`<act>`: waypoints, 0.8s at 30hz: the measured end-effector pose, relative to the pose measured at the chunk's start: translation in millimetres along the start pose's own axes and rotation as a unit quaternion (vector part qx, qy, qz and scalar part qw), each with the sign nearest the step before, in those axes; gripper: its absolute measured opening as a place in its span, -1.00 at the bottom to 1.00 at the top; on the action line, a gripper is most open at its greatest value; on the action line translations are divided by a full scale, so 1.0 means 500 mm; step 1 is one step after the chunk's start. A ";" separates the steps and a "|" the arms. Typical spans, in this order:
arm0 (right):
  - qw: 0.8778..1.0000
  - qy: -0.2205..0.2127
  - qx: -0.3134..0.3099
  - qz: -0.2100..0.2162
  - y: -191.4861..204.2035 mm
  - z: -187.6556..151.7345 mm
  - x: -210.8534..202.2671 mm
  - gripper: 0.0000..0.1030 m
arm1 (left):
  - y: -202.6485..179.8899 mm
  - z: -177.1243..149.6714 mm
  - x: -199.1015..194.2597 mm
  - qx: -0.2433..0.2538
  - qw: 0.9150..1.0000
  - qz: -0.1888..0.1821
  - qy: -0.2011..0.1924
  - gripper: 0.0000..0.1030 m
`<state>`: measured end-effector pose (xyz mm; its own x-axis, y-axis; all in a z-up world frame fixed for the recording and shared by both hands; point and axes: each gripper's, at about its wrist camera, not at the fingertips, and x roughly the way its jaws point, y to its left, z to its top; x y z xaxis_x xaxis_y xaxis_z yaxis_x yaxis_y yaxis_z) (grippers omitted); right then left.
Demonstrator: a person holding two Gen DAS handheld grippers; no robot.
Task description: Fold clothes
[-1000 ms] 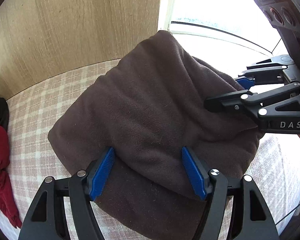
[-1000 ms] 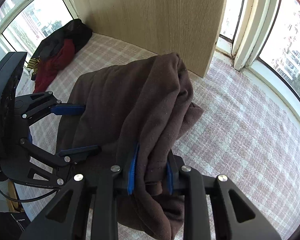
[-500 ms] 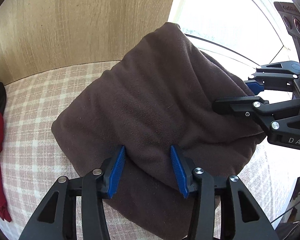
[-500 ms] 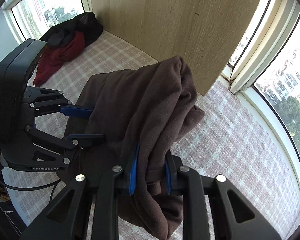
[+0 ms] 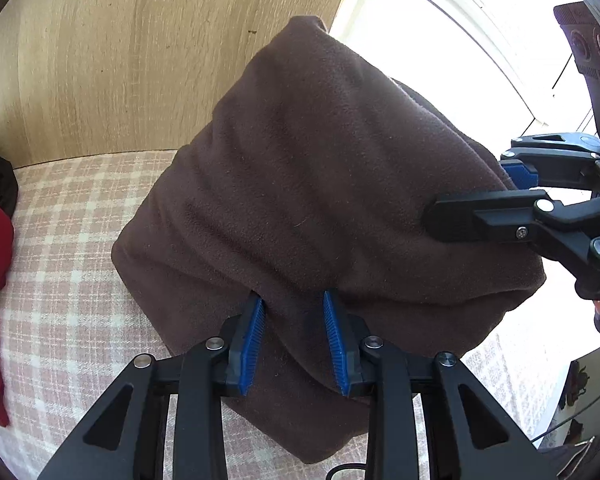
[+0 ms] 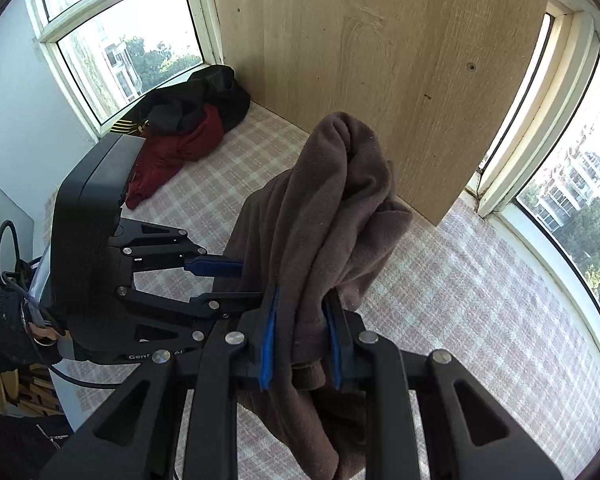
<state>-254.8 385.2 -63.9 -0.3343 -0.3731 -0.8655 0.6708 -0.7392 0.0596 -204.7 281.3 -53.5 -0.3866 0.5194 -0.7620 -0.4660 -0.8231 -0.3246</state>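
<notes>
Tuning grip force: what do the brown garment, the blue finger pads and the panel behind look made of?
Brown garment: looks like fleece, matte, fuzzy nap, soft thick folds. Blue pads: probably rubber or soft plastic, finely ribbed faces. Panel: light wood-grain board, likely laminate rather than solid wood, smooth matte, small holes.

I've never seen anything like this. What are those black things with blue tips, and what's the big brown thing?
Those are tongs that a person holds, one in each hand, each carrying a camera that looks along its fingers. One picture is from the left tongs, the other from the right tongs. The brown thing is a fleece garment. The right tongs pinch it, and the left tongs have just been closing on its fabric. It is lifted over a pink checked cloth. A pile of red and black clothes lies farther off by the window.
</notes>
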 end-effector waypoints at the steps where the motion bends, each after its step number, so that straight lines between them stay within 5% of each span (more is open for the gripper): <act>1: 1.000 -0.004 -0.001 0.004 0.008 0.000 -0.013 -0.60 | -0.007 -0.001 -0.011 -0.002 1.000 -0.007 -0.008 -0.46; 8: 0.999 -0.039 -0.008 -0.006 0.044 -0.021 -0.148 -0.60 | -0.120 0.015 -0.070 0.020 0.995 -0.082 -0.044 -0.46; 14: 0.998 -0.032 0.002 -0.058 0.045 -0.029 -0.245 -0.60 | -0.213 0.048 -0.040 0.043 0.973 -0.220 -0.058 -0.37; 17: 0.998 0.014 0.054 -0.031 0.038 -0.037 -0.148 -0.49 | -0.125 -0.019 0.007 0.031 0.991 -0.127 0.037 -0.45; 19: 0.995 0.050 0.080 0.017 0.059 -0.067 -0.050 -0.45 | -0.027 -0.077 -0.035 -0.008 0.994 -0.095 0.055 -0.45; 21: 0.986 0.064 0.101 0.117 0.099 -0.109 -0.015 -0.46 | 0.024 -0.107 -0.100 -0.010 0.997 -0.057 0.060 -0.45; 24: 0.982 0.032 0.097 0.161 0.113 -0.151 -0.088 -0.45 | 0.115 -0.125 -0.168 -0.005 0.998 -0.027 0.059 -0.35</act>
<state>-152.1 402.1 -60.1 -0.0792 -0.5742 -0.8148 0.5938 -0.6838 0.4242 -149.4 175.8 -43.0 -0.2652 0.5334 -0.8032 -0.4757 -0.7970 -0.3722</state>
